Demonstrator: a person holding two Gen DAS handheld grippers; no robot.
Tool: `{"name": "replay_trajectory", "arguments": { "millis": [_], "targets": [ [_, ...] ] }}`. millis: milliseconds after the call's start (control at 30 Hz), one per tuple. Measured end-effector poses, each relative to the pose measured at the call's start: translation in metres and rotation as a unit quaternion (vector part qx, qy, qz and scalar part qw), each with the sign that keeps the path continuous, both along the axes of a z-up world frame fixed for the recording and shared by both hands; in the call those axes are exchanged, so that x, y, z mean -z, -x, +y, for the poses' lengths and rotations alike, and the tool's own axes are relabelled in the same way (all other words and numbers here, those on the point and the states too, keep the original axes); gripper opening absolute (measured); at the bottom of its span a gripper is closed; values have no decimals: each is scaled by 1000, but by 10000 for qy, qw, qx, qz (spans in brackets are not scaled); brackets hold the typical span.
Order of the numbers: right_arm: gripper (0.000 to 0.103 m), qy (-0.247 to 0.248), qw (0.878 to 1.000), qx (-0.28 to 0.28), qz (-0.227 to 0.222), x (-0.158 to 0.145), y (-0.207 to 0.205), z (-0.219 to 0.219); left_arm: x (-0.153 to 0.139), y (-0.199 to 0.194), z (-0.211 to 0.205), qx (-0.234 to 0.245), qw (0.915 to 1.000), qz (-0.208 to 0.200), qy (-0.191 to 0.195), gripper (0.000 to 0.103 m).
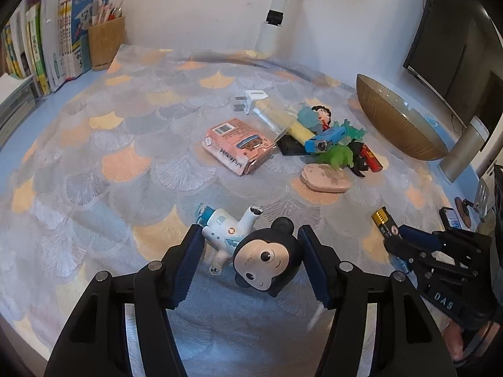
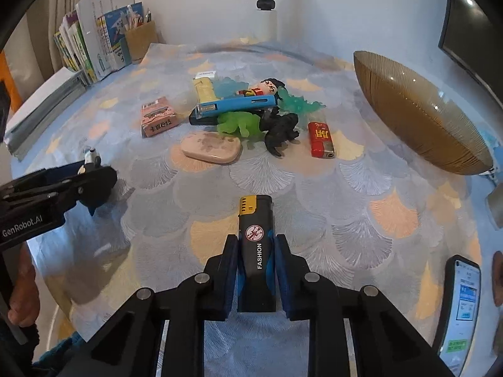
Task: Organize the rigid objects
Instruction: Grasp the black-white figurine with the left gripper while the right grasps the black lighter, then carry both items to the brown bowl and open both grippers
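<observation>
My left gripper is open around a Mickey figure in a white suit, lying on the patterned mat; the right pad touches its head, the left pad stands just off its body. My right gripper is shut on a black lighter marked FASHION, low over the mat; it also shows in the left wrist view. A heap of small things lies mid-mat: a pink box, blue pen-like case, green toy, black toy, red lighter, pink oval case.
A brown ribbed bowl stands at the right, also in the left wrist view. Books and a pencil holder line the back left. A phone lies at the right edge. A monitor stands back right.
</observation>
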State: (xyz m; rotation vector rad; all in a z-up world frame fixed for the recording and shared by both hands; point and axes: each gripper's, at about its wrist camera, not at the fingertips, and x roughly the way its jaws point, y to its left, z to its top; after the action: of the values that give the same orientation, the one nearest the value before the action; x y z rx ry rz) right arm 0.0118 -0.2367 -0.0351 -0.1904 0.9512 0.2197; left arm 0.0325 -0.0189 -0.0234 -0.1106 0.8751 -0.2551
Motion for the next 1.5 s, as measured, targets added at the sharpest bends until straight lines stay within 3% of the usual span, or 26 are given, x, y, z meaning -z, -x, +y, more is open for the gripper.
{"name": "replay_trajectory", "arguments": {
  "millis": [233,433,633,767,900,1000,1167,1267,1333,1400,1500],
  "targets": [
    [22,-178,9997,53,-151,-24,2,-13,-32,-5,-26,197,9990,-375,-157,58],
    [22,-248,9969,346,-661,-86,-11,-55,-80,-23,-73,610,9941,-886,-98,58],
    [22,-199,9883,1014,-1126,-152,-45,-134,-120,-63,-139,1092,9877,-1057,379,58],
    [22,-354,9868,1290,-914,-154,-70,-174,-121,-89,-196,1458,9834,-975,464,58],
    [22,-410,9893,1358,-352,-129,-98,-200,-89,-114,-245,1639,9840,-617,327,58],
    [22,-276,9899,1377,-176,-112,-103,-206,-72,-124,-264,1672,9845,-433,294,58],
    [22,-330,9898,1379,138,-98,-115,-217,-62,-130,-275,1669,9850,-368,221,59],
    [27,-587,9854,1578,235,-95,-113,-231,-63,-127,-268,1597,9858,-389,349,72],
    [30,-718,9822,1737,57,-105,-101,-237,-75,-119,-250,1490,9866,-537,394,74],
    [47,-848,9798,1802,-174,-117,-84,-239,-91,-104,-225,1382,9860,-786,499,75],
    [55,-1019,9776,1781,-477,-136,-58,-229,-116,-76,-175,1020,9846,-1319,520,80]
  ]
}}
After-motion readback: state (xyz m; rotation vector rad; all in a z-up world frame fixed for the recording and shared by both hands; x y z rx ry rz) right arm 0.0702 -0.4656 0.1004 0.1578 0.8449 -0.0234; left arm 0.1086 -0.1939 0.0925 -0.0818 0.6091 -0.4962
